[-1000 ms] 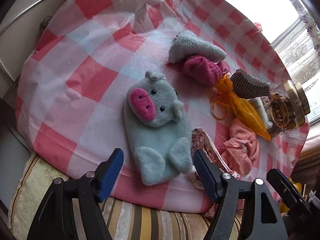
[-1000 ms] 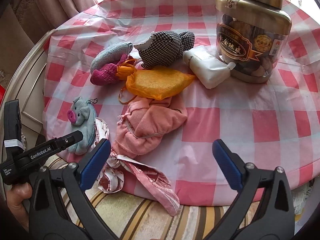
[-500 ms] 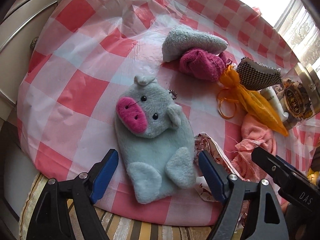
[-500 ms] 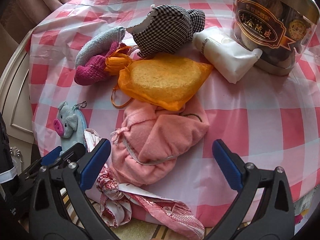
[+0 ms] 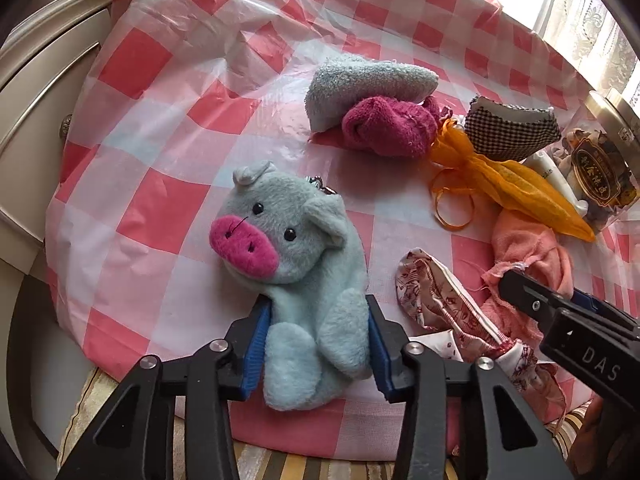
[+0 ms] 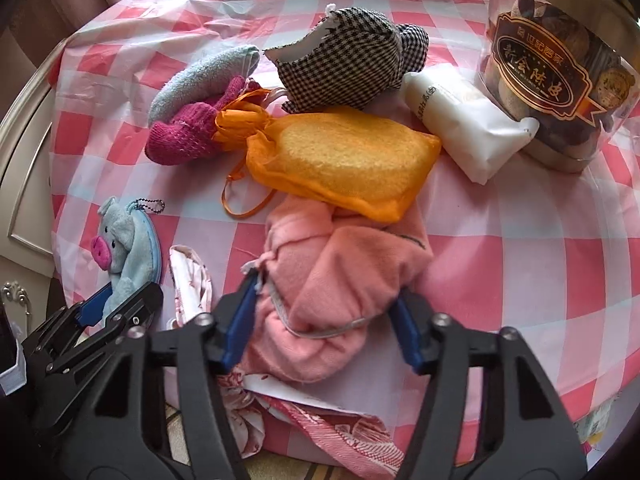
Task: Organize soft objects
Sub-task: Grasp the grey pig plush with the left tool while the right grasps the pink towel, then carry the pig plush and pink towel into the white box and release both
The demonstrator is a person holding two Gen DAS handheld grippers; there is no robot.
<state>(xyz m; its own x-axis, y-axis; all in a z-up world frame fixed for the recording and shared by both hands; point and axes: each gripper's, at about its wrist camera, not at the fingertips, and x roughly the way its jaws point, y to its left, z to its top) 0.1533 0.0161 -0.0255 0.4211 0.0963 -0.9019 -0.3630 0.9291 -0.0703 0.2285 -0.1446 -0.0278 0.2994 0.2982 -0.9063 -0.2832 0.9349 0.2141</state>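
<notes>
Left wrist view: left claw closing around the soft plush pig's squashy lower body as right claw closes on limp pink fleece cloth.

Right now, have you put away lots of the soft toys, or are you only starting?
Only starting: nothing looks sorted yet. The left gripper is closing on the pig plush, and the right gripper is closing on the pink cloth. Left waiting on the checked tablecloth: the orange pouch, houndstooth pouch, magenta sock, blue sock and patterned cloth.
</notes>
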